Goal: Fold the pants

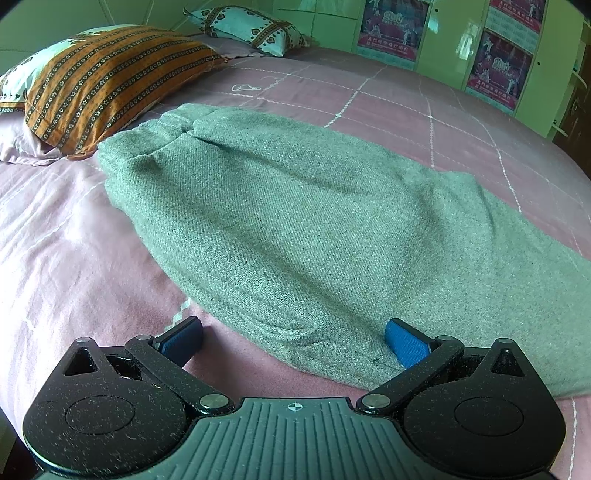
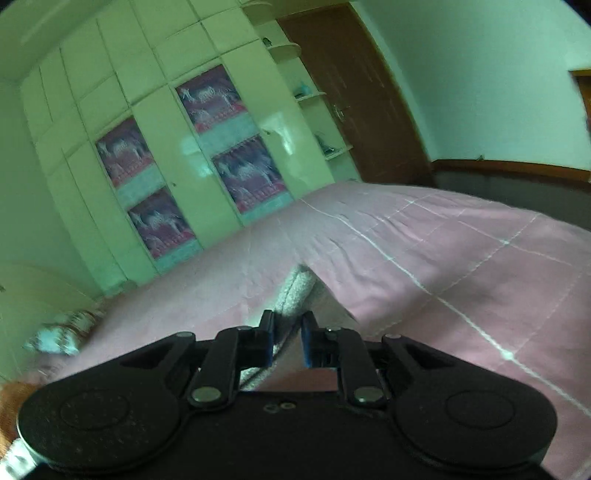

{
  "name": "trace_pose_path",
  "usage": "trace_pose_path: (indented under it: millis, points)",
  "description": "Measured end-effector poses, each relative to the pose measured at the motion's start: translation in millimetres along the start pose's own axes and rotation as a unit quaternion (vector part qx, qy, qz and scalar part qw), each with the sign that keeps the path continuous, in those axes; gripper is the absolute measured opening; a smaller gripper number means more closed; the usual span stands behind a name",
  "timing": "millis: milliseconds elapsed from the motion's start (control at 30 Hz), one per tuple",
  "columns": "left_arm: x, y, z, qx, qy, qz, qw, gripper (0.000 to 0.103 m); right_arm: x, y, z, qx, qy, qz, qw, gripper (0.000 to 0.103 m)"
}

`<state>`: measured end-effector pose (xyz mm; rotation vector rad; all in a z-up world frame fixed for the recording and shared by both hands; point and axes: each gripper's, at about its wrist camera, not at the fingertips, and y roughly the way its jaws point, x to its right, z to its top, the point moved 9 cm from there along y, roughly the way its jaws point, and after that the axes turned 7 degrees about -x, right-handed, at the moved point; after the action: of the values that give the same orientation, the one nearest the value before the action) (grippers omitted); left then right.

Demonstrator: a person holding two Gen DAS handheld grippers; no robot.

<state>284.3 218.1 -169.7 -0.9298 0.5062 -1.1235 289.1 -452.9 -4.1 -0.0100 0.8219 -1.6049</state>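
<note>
Grey knitted pants [image 1: 295, 206] lie flat on the pink bed sheet [image 1: 74, 240], with the elastic waistband toward the pillows at the far left. My left gripper [image 1: 291, 328] hovers open just over the pants' near edge, its blue pads [image 1: 404, 341] spread wide with nothing between them. In the blurred right wrist view, my right gripper [image 2: 288, 325] is nearly closed on a fold of the grey pants [image 2: 297, 288]. That fold stands up from between the fingers, lifted above the sheet [image 2: 443, 258].
An orange striped pillow [image 1: 107, 77] and a white patterned pillow [image 1: 251, 29] lie at the head of the bed. A pale wardrobe with posters [image 2: 192, 166] stands beyond the bed, and a brown door [image 2: 362, 103] is to its right.
</note>
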Motion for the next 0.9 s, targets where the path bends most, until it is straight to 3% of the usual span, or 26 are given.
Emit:
trace_pose_path:
  millis: [33,67,100,233,367,500,633,733,767,800,833,900]
  points:
    - [1,0,0,-0.001,0.002,0.000,1.0000,0.103,22,16,-15,-0.028,0.025,-0.021,0.999,0.006]
    - [1,0,0,-0.001,0.003,0.001,1.0000,0.103,48,39,-38,-0.085,0.062,-0.050,0.993,0.007]
    - [0,0,0,-0.001,0.003,0.001,1.0000,0.103,62,53,-57,-0.125,0.095,-0.049,0.986,0.008]
    - [0,-7,3,0.008,-0.001,0.002,1.0000,0.103,51,31,-44,-0.074,0.077,-0.047,0.993,0.014]
    - [10,-44,25,0.076,0.005,0.013,0.9970,0.103,35,3,-27,-0.021,0.025,-0.077,0.996,0.014]
    - [55,-60,70,0.133,0.070,0.004,0.9886,0.103,-9,22,-20,-0.026,-0.058,-0.054,0.997,0.015]
    - [85,-11,108,0.106,0.104,0.001,0.9889,0.103,-54,58,-34,-0.067,-0.099,-0.034,0.992,0.016]
    - [68,53,117,0.039,0.120,0.066,0.9899,0.103,-58,92,-50,-0.105,-0.126,-0.069,0.984,0.015]
    - [52,71,118,0.022,0.116,0.083,0.9896,0.103,-52,105,-54,-0.117,-0.134,-0.092,0.980,0.015]
    - [39,78,121,0.019,0.085,0.062,0.9943,0.103,-45,114,-56,-0.128,-0.137,-0.122,0.975,0.014]
    - [27,78,126,0.012,0.046,0.048,0.9977,0.103,-36,118,-54,-0.129,-0.134,-0.134,0.973,0.012]
    - [23,67,134,0.016,0.043,0.053,0.9976,0.103,-26,119,-45,-0.127,-0.120,-0.136,0.975,0.012]
